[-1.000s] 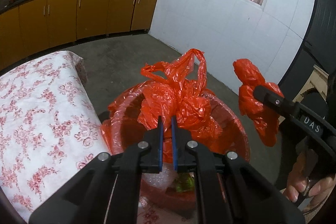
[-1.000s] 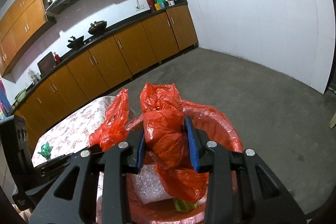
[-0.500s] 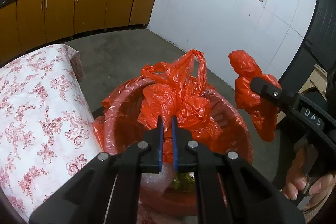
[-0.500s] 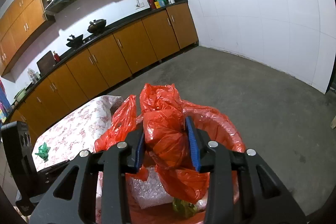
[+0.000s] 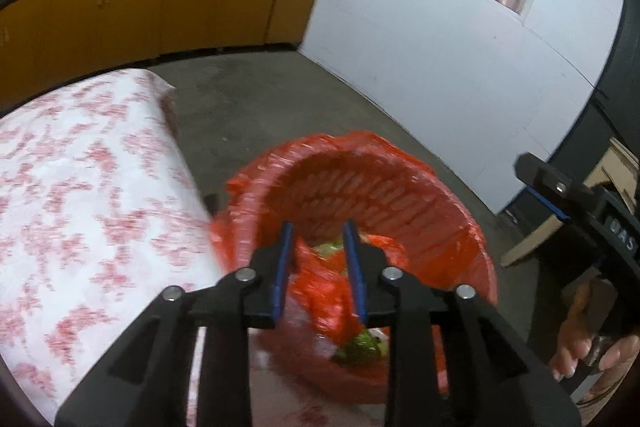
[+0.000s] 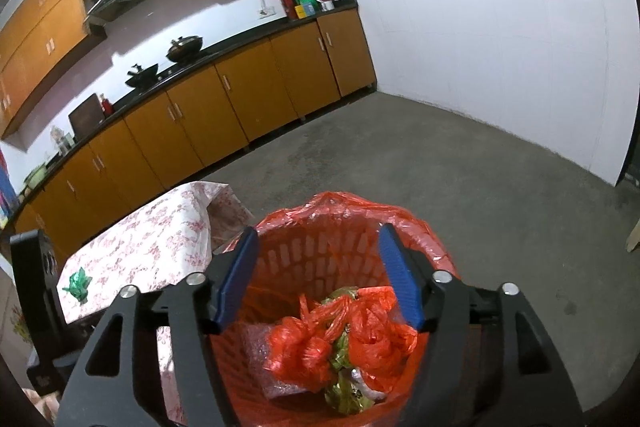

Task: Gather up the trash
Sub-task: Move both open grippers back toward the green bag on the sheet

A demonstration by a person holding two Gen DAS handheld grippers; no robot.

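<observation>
A red slatted waste basket [image 5: 400,183] [image 6: 344,205] lined with a red plastic bag stands on the floor beside the table. The bag's loose red handles [image 6: 308,347] [image 5: 324,291] lie slumped inside on green wrappers [image 6: 346,383] and bubble wrap [image 6: 260,359]. My left gripper [image 5: 317,231] hovers over the near rim, its jaws opening, with the limp plastic below the gap and not pinched. My right gripper [image 6: 318,233] is above the basket, its jaws opening wide with nothing between them; it also shows in the left wrist view [image 5: 540,183], held by a hand [image 5: 580,359].
A table under a floral cloth [image 5: 80,187] [image 6: 160,239] sits left of the basket, with a green scrap [image 6: 78,285] on it. Orange cabinets [image 6: 260,95] line the far wall. Bare concrete floor [image 6: 480,187] runs to the white walls.
Both grippers have let go of the red bag handles, which dropped from above the rim down into the basket. Both sets of jaws stand wider apart.
</observation>
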